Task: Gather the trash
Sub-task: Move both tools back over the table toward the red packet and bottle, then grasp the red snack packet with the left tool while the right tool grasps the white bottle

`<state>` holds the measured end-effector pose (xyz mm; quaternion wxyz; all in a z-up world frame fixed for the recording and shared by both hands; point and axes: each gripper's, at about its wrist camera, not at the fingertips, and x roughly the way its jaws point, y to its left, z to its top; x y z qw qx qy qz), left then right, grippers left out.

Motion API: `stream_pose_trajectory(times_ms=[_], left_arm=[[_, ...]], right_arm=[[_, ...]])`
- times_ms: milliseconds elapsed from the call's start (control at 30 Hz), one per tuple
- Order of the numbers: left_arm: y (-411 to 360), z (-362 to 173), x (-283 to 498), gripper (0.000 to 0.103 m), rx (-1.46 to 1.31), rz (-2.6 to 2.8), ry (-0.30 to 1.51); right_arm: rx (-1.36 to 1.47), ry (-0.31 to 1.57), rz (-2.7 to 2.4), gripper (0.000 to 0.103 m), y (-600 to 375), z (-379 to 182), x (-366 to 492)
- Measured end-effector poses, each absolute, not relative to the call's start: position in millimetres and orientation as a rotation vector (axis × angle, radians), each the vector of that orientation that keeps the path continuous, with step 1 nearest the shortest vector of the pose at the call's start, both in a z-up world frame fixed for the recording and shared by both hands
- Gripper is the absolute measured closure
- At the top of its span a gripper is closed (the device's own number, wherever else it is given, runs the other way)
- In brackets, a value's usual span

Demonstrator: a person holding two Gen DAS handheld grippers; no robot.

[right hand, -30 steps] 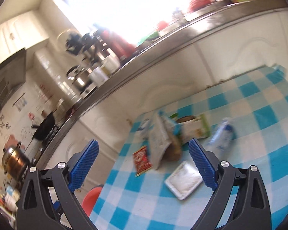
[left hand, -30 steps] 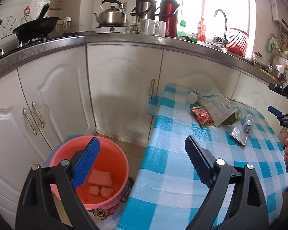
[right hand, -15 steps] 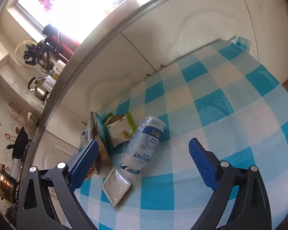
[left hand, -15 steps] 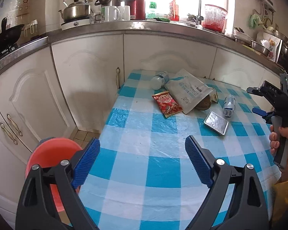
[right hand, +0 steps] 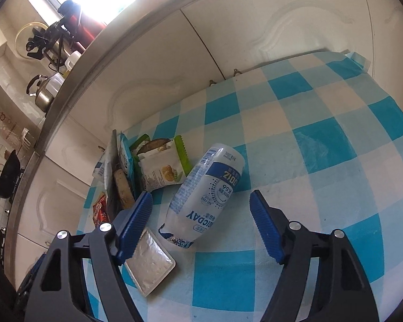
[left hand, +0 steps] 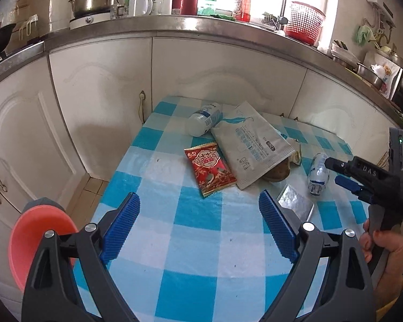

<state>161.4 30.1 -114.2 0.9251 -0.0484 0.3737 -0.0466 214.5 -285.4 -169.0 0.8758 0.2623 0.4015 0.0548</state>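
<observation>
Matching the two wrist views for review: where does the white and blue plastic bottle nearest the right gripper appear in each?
Left wrist: the white and blue plastic bottle lies at right, just beyond the right gripper.
Right wrist: lower centre, between the open fingers.
Shared landmark: the silver foil tray beside it.

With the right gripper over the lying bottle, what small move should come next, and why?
Probably lower the right gripper a little further and close it across the white and blue bottle. Its jaws have just been closing but are not yet touching the bottle, which lies on its side between them on the checked tablecloth.
</observation>
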Motion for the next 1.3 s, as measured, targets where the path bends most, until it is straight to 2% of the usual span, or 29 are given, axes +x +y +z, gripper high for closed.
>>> stream_pose_trajectory(times_ms=[167, 300, 467, 733, 900, 1067, 1100, 1300], left_arm=[[28.5, -128.4, 204.1, 0.012, -0.177, -0.09, 0.823], [20.3, -140.1, 230.5, 0.012, -0.167, -0.091, 0.845], [15.8, -152.8, 253.4, 0.016, -0.16, -0.072, 0.873], [5.9, -173.1, 269.0, 0.045, -0.12, -0.06, 0.928], [3.0, -175.0, 266.9, 0.055, -0.108, -0.069, 0.914], [3.0, -175.4, 262.7, 0.056, -0.117, -0.073, 0.904], [2.8, -175.5, 261.4, 0.056, -0.116, -0.074, 0.901], [4.8, -174.4, 254.5, 0.057, -0.135, -0.079, 0.897]], right_arm=[[0.536, 0.854, 0.116, 0.025, -282.0, -173.8, 218.5], [0.517, 0.849, 0.108, 0.015, -280.6, -173.0, 219.8], [0.461, 0.847, 0.097, 0.015, -274.3, -171.5, 221.6], [0.446, 0.862, 0.09, 0.015, -270.7, -176.9, 225.1], [0.429, 0.866, 0.08, 0.015, -268.3, -180.1, 227.0], [0.413, 0.869, 0.081, 0.015, -266.2, -182.0, 228.0], [0.406, 0.865, 0.083, 0.015, -265.6, -181.8, 227.9], [0.373, 0.87, 0.082, 0.036, -262.4, -183.2, 229.0]])
